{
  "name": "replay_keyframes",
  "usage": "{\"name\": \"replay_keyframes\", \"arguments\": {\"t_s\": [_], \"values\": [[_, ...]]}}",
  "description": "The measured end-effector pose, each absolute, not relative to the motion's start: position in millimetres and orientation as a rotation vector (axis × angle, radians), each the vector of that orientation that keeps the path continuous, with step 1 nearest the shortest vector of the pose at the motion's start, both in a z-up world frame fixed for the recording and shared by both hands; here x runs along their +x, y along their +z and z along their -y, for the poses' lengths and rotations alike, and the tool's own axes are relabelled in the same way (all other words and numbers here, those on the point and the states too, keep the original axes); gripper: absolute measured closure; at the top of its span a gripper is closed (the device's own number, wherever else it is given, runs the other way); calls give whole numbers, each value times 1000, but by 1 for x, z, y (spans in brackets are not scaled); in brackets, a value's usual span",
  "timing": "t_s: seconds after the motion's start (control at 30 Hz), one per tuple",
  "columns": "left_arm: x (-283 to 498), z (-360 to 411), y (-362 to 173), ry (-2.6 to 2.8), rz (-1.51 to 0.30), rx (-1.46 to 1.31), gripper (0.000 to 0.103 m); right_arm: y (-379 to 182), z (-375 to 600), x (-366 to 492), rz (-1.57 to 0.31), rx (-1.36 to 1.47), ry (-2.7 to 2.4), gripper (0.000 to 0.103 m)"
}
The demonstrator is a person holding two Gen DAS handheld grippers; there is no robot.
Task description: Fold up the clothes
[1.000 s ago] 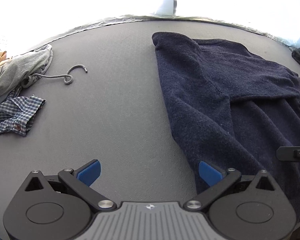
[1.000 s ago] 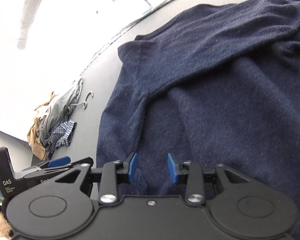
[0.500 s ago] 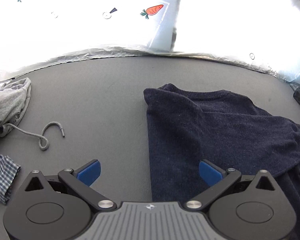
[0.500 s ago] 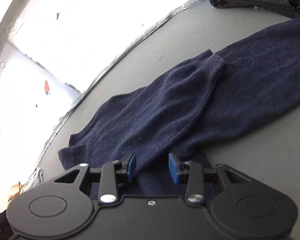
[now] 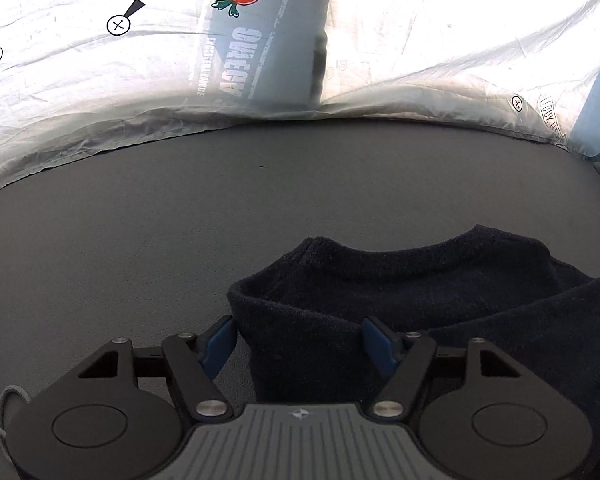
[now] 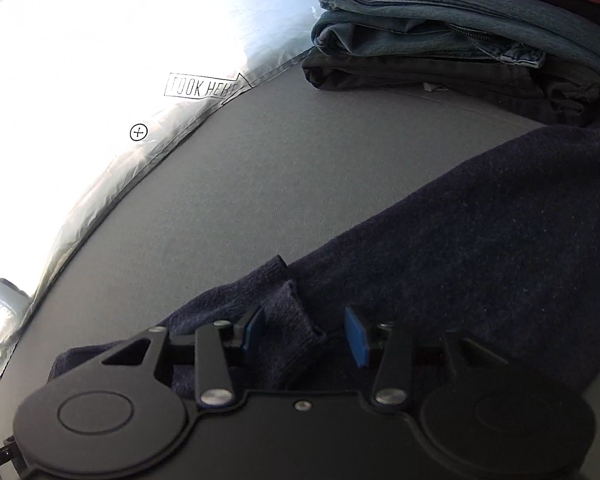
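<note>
**Both grippers low over the sweater: watch for uneven grabs**

Your left gripper has its jaws open, straddling the folded left edge of the navy sweater, which lies partly folded on the grey bench. Closing there could catch only the top layer, and the fold would slide apart. Your right gripper is also open, a sleeve cuff bunched between the jaws. A shallow bite may slip, or drag the sweater toward the stacked jeans beyond.
</note>
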State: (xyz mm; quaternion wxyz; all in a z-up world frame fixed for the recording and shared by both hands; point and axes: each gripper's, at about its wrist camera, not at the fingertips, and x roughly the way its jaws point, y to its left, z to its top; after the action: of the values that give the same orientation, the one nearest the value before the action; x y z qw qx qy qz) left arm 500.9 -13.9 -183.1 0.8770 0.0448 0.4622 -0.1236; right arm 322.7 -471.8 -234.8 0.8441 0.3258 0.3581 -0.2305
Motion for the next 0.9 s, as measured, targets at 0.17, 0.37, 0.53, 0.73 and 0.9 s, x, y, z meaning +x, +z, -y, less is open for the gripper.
{"name": "replay_keyframes", "arguments": {"t_s": [0.17,0.37,0.53,0.73,0.9], "values": [[501,19,-196,-211,-946,113,88,-222,469,332,-657,650,-448,99],[502,12,-173,-186,-872,25,92,-166,493,314,-402,674,-525,103],[507,9,-161,-159,-838,-24,92,-157,521,310,-444,715,-516,97],[508,9,-182,-116,-888,-26,91,-216,482,314,-715,728,-410,56],[507,9,-188,-114,-896,-13,91,-239,452,320,-765,666,-424,51]]}}
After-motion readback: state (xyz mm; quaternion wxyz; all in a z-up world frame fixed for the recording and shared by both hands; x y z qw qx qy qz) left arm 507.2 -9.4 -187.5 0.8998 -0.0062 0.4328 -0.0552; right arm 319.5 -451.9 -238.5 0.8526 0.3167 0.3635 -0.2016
